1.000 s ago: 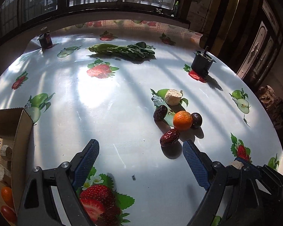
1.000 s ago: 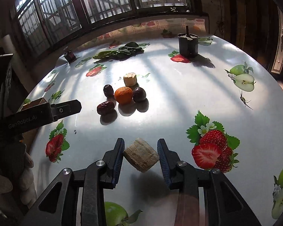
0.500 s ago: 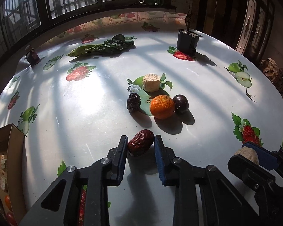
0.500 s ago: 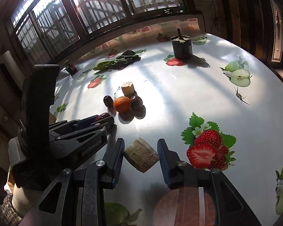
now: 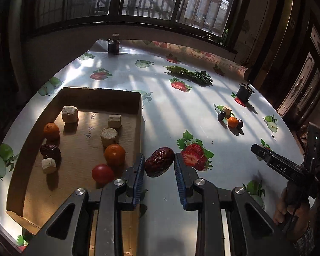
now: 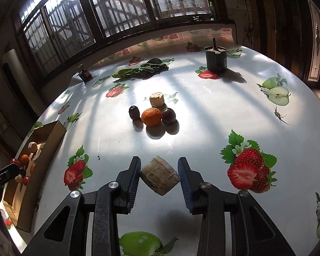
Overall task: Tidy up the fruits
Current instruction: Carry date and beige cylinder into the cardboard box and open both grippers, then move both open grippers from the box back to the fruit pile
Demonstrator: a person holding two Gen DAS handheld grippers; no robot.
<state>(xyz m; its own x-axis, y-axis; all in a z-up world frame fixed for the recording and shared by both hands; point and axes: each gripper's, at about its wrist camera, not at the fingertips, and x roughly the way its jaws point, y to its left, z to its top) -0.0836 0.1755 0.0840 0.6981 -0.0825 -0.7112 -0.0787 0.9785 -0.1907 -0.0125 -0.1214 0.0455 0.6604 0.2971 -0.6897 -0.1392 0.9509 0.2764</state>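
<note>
Left gripper clamped on red date, held above table edge just right of cardboard box wall. Right gripper clamped on tan cylindrical chunk, tilted, above tablecloth. On table beyond: mandarin between dark date and plum, pale block just behind.

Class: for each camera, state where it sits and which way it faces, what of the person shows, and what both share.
Left wrist: behind the left gripper, facing the box and window; holds a date; right hand shows.
Right wrist: behind the right gripper, facing the window; holds a cork-like block.
Shared: orange, box, greens.
</note>
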